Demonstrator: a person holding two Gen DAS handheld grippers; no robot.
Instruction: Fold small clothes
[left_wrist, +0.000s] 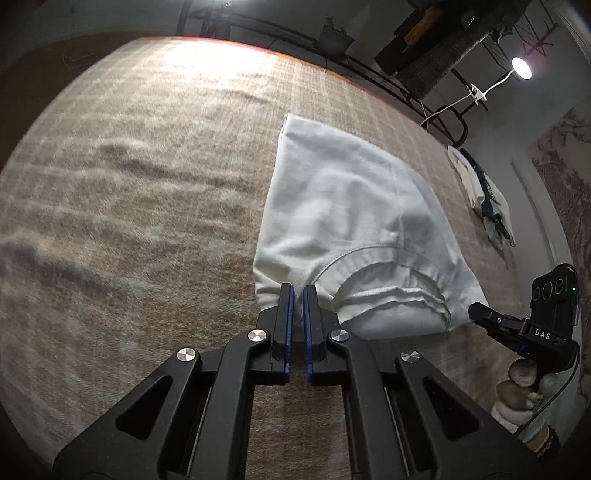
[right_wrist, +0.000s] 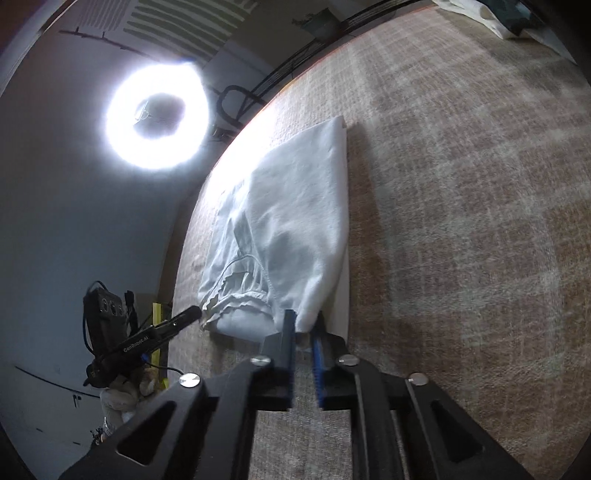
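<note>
On plaid woven cloth (left_wrist: 129, 184), both claws pinch soft white shirt (left_wrist: 343, 206)

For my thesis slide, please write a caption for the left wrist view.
Left gripper pinches the near edge of a white garment on a beige blanket; right gripper grips its other corner.

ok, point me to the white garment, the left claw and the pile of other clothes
white garment (left_wrist: 343, 206): left wrist view, on its flat upper panel.
left claw (left_wrist: 298, 295): left wrist view, midway between its fingertips.
pile of other clothes (left_wrist: 487, 199): left wrist view, middle of the heap.
</note>
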